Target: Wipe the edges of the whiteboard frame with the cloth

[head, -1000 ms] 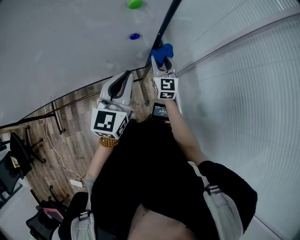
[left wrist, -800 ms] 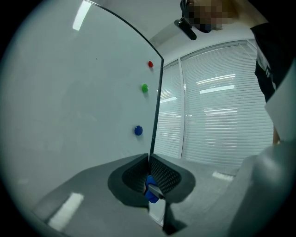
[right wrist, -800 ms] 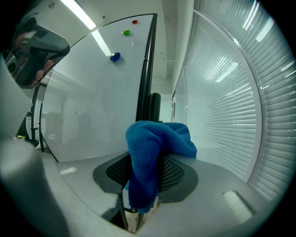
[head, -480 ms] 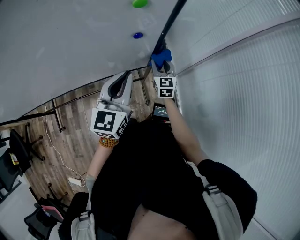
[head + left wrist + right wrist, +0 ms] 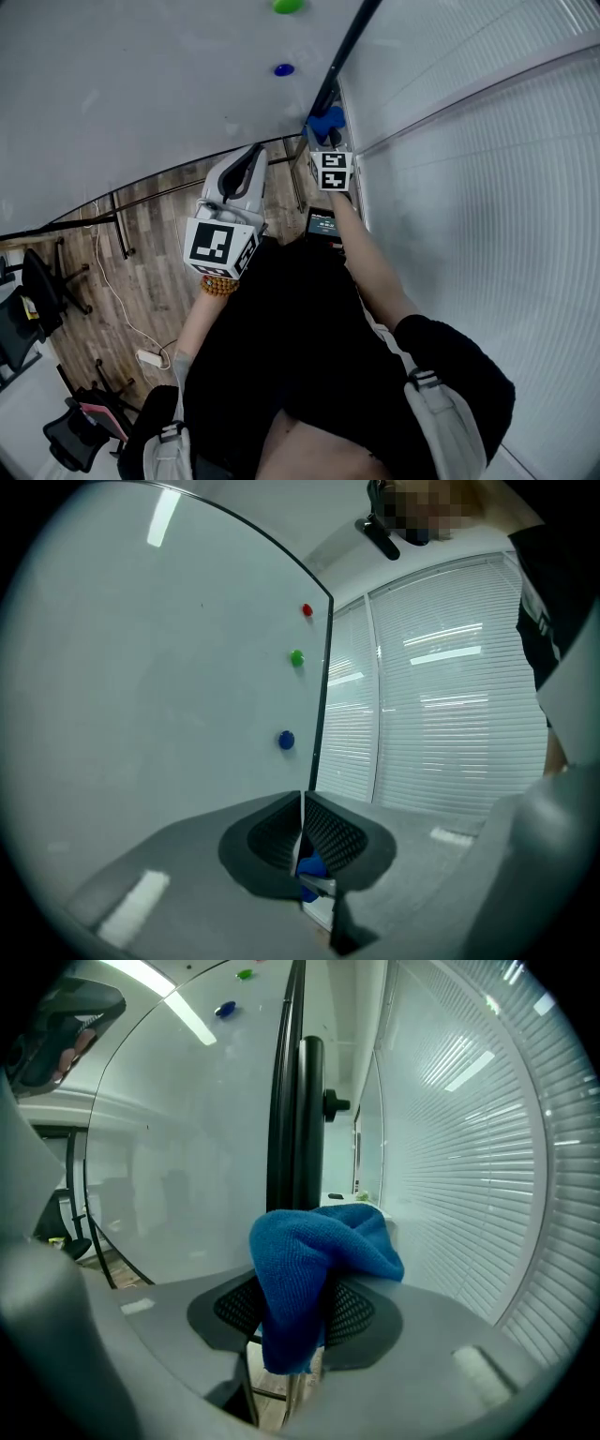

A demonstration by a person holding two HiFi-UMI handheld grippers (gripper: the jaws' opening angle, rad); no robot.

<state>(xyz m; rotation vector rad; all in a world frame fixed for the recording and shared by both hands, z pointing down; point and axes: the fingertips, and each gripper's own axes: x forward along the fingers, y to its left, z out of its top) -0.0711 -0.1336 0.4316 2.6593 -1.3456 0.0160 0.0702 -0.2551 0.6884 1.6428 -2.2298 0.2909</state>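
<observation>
The right tool (image 5: 328, 141) is clamped on the blue cloth (image 5: 314, 1260), which hides its tips at the whiteboard frame (image 5: 349, 45); contact there is unclear. The left tool (image 5: 302, 832) is closed and empty.

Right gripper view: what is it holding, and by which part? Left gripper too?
Right gripper grips the blue cloth by a bunched fold, one end hanging below the jaws. Left gripper: jaws together, nothing held.

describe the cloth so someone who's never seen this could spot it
Find the big whiteboard and follow the dark frame on its right edge down to the right hand-held gripper. The cloth is the bright blue bundle clamped in its jaws; unlike the small round blue magnet on the board, it is soft and crumpled.
</observation>
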